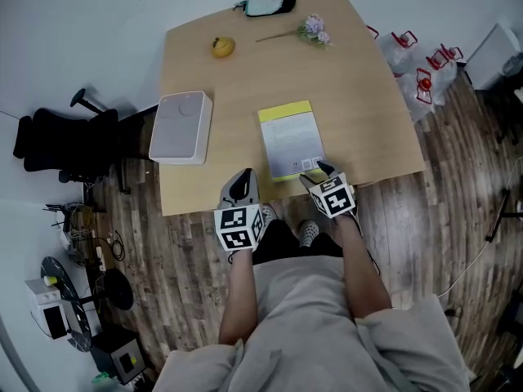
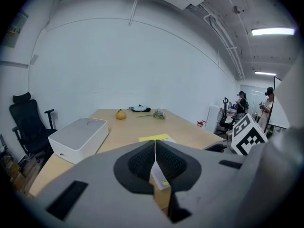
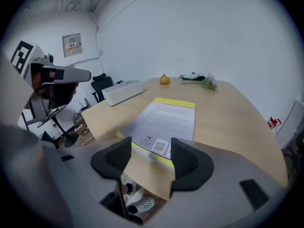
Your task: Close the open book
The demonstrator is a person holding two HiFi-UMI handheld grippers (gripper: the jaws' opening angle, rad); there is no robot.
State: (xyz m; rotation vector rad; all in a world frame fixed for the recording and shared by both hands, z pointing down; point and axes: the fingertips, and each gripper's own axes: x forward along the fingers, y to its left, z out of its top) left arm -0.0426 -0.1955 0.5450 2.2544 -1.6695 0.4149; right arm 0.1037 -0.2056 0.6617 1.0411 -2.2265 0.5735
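Tan tabletop [image 1: 351, 80], flat closed book [image 1: 291, 141], white cover, yellow edges

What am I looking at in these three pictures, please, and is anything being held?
A person holds a two-jaw gripper in each hand; there is no robot arm. One picture looks down from a head camera; the others come from cameras riding on each gripper. On the light wooden table lie a yellow-and-white book, a white rectangular box, a round yellow fruit, a purple flower sprig and a dark-and-white face mask. The left gripper is shut and empty; the right gripper is open by the book's near edge, holding nothing.
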